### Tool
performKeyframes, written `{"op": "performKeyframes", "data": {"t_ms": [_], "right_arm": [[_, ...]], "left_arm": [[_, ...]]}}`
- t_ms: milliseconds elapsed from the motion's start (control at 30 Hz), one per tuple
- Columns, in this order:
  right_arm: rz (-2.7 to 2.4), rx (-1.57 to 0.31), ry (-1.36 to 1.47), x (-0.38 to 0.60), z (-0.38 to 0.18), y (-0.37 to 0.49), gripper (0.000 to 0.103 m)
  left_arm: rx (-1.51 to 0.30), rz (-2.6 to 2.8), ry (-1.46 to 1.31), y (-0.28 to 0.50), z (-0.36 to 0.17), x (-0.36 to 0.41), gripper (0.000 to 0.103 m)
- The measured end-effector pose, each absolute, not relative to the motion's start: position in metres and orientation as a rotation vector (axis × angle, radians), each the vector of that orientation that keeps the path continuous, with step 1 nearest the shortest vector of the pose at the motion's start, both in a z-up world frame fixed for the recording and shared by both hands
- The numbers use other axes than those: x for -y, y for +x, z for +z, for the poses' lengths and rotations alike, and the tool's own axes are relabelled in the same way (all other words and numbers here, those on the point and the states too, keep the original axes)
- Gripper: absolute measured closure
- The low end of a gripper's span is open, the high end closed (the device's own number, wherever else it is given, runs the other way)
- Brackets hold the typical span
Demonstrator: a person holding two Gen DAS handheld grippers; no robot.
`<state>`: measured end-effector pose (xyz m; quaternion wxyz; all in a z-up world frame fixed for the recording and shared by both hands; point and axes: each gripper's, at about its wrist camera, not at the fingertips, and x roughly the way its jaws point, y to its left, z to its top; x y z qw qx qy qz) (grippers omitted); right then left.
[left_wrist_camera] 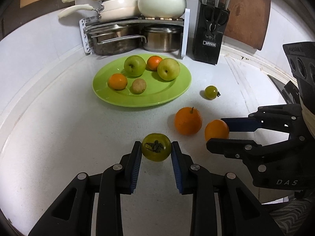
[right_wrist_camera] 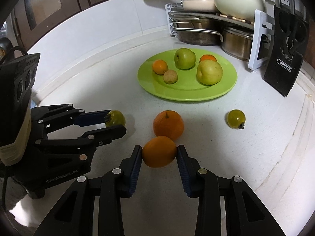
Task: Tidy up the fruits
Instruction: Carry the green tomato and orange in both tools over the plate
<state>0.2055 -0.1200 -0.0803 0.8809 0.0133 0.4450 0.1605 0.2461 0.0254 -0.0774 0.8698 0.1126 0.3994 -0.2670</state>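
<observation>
A green plate (left_wrist_camera: 177,90) (right_wrist_camera: 226,90) holds two green apples, two small oranges and a small brown fruit. My left gripper (left_wrist_camera: 156,149) (right_wrist_camera: 115,121) is shut on a green tomato (left_wrist_camera: 156,147) (right_wrist_camera: 118,118) at the counter. My right gripper (right_wrist_camera: 159,152) (left_wrist_camera: 217,132) is shut on a small orange (right_wrist_camera: 159,151) (left_wrist_camera: 216,129). A larger orange with a stem (left_wrist_camera: 188,120) (right_wrist_camera: 168,124) sits just beyond it. Another green tomato (left_wrist_camera: 211,92) (right_wrist_camera: 236,118) lies alone to the right of the plate.
A rack with steel pots (left_wrist_camera: 137,37) (right_wrist_camera: 206,33), cream pans and a white pot (left_wrist_camera: 162,0) stands behind the plate. A black knife block (left_wrist_camera: 209,35) (right_wrist_camera: 285,55) and a wooden board (left_wrist_camera: 248,11) stand at the back right. The white counter (left_wrist_camera: 59,118) curves around.
</observation>
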Motion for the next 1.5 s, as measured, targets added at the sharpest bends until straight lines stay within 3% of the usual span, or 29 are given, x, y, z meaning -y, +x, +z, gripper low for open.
{"op": "performKeyframes", "data": {"t_ms": [800,1500], "right_arm": [[0.361,-0.783,0.035,0.142,-0.027,0.221,0.066],[0.360,-0.667,-0.015,0.147,0.007,0.297,0.066]], "left_arm": [[-0.683,-0.436,0.115,0.250,-0.016,-0.020,0.073],[-0.630,-0.374,0.142,0.319,0.011,-0.009,0.073]]}}
